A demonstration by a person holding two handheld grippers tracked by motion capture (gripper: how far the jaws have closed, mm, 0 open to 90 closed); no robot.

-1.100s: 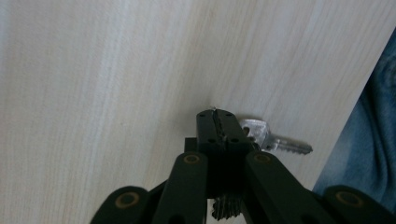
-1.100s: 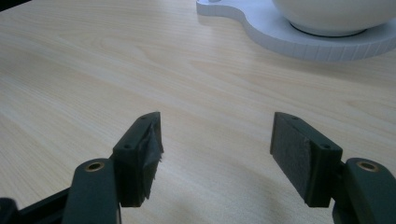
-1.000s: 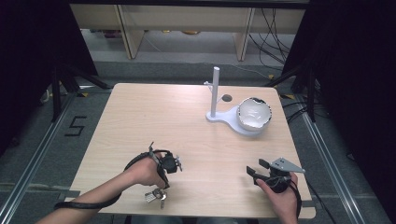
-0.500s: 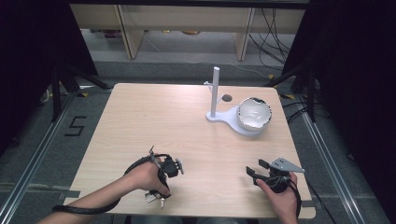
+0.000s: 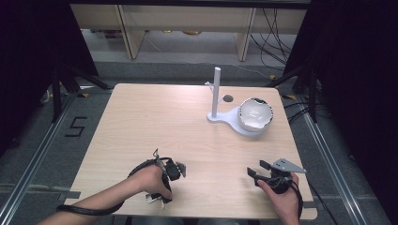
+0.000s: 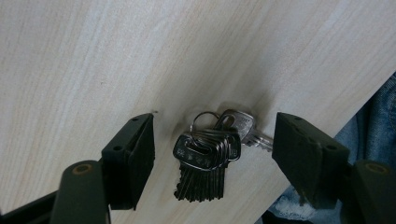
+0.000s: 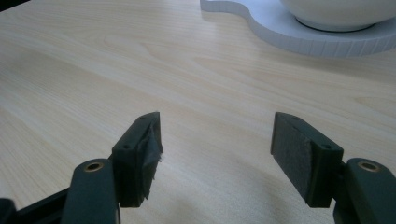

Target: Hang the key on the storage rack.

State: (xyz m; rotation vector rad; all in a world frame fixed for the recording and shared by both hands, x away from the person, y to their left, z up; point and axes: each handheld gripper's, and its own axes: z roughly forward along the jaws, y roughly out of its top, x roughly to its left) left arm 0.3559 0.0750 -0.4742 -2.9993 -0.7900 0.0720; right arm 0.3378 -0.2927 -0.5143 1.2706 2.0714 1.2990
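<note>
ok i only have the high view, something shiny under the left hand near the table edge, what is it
observer: a bunch of keys on one ring, lying flat on the table close to its edge.
operator: is it gripping them
observer: no. the left hand-held gripper has just been opening its jaws; the keys lie between them and the pads stand clear on both sides.
operator: and the right one, anything in it
observer: nothing. the right hand-held gripper is open over bare wood, and one of its pads has a frayed covering. it points toward the white stand base.
</note>
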